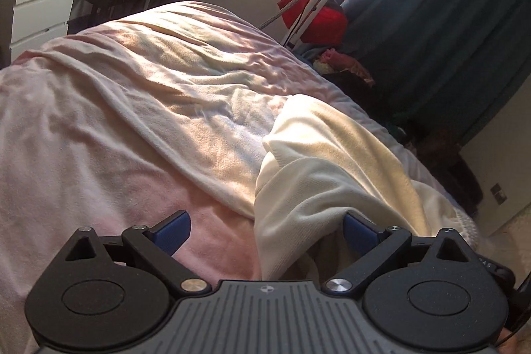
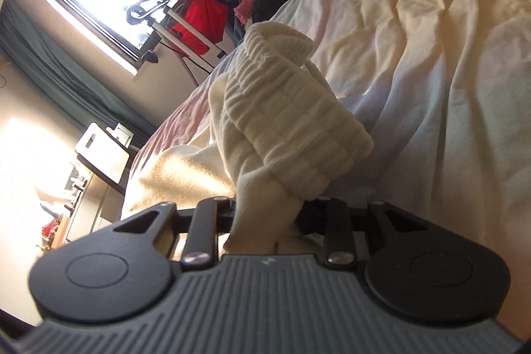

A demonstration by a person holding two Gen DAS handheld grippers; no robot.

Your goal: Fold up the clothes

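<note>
Left tongs (image 1: 267, 236), bottom centre of left wrist view: released, blue pads spread wide. Cream garment (image 1: 318, 161) runs from centre frame down to the right pad; its edge lies between the pads, nothing pinched. It's spread on the pink blanket (image 1: 99, 128) covering the bed.

Right tongs (image 2: 265, 214), bottom centre of right wrist view: clenched on the garment's ribbed waistband (image 2: 292, 128), which bunches up above the tongs at centre frame; rest of the fabric trails off to the left onto the bed.

Step in hand, my read: getting the second corner so both sides lift together. To do it well:
- left tongs should bite the band or edge, not loose mid-fabric
- take a full pad of cloth, since a thin pinch will likely slip
- keep right grip tight and level with left before pulling taut
- don't snag the blanket under it
</note>
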